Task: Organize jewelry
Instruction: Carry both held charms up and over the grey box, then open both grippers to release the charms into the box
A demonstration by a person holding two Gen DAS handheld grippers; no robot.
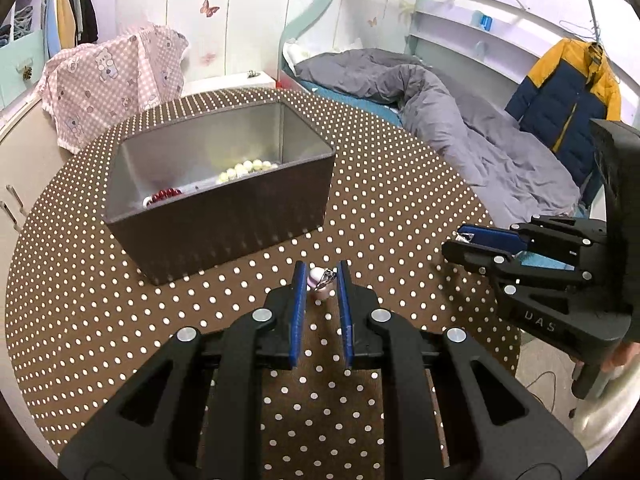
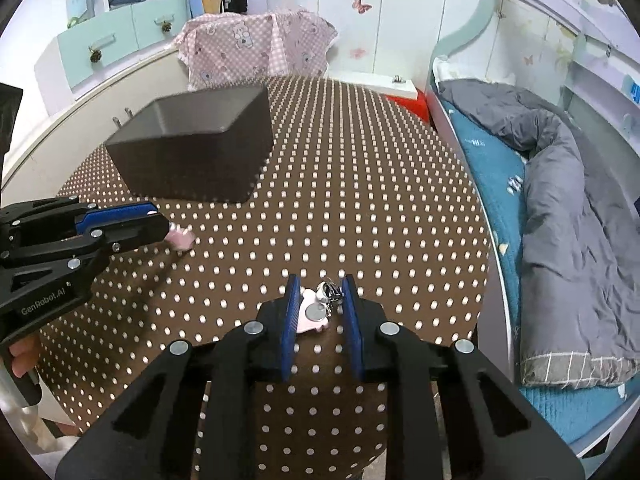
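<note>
My left gripper [image 1: 321, 270] is shut on a small pink-and-purple bead charm [image 1: 318, 280] with a metal clasp, low over the dotted table. In the right wrist view the left gripper [image 2: 160, 220] comes in from the left with the pink charm [image 2: 181, 239] sticking out of its tips. My right gripper [image 2: 320, 284] is shut on a flat pink charm [image 2: 310, 322] with a silver disc and a metal clasp. The right gripper [image 1: 454, 240] shows at the right of the left wrist view, something shiny at its tip. A dark box [image 1: 224, 216] holds pale beads [image 1: 244, 169] and red beads [image 1: 164, 195].
The round table [image 1: 380, 208] wears a brown cloth with white dots. The box [image 2: 192, 148] stands at its far left. A bed with a grey duvet [image 2: 572, 216] runs along the right. A pink patterned cloth [image 1: 112, 80] hangs behind the table.
</note>
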